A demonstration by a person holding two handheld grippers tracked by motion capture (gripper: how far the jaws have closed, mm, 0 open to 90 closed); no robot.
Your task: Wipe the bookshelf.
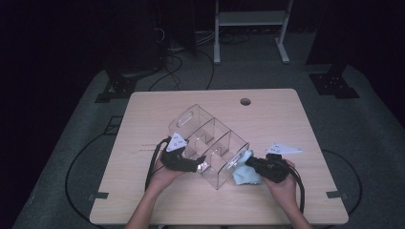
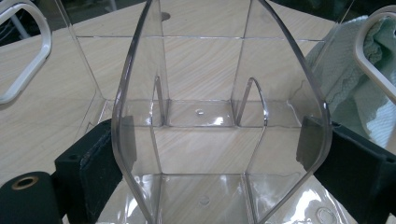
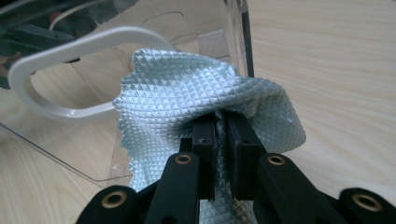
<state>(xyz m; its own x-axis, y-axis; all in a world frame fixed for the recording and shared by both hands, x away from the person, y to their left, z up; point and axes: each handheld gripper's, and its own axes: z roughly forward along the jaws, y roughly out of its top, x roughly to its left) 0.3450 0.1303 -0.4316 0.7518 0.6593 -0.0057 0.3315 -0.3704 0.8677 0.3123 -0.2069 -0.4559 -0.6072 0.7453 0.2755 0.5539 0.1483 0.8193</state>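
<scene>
Your right gripper is pinching the cloth against the clear organizer while your left gripper is clamping its wall, so wiping is due next.

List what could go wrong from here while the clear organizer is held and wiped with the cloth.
1. The left gripper clamps only a thin curved wall of the clear organizer; smooth plastic might slip, or flex under pressure.
2. The right gripper pinches just a fold of the light blue cloth, so it may pull free when rubbed against the end wall.
3. Pushing sideways on the end wall could slide or tip the organizer on the table.
</scene>
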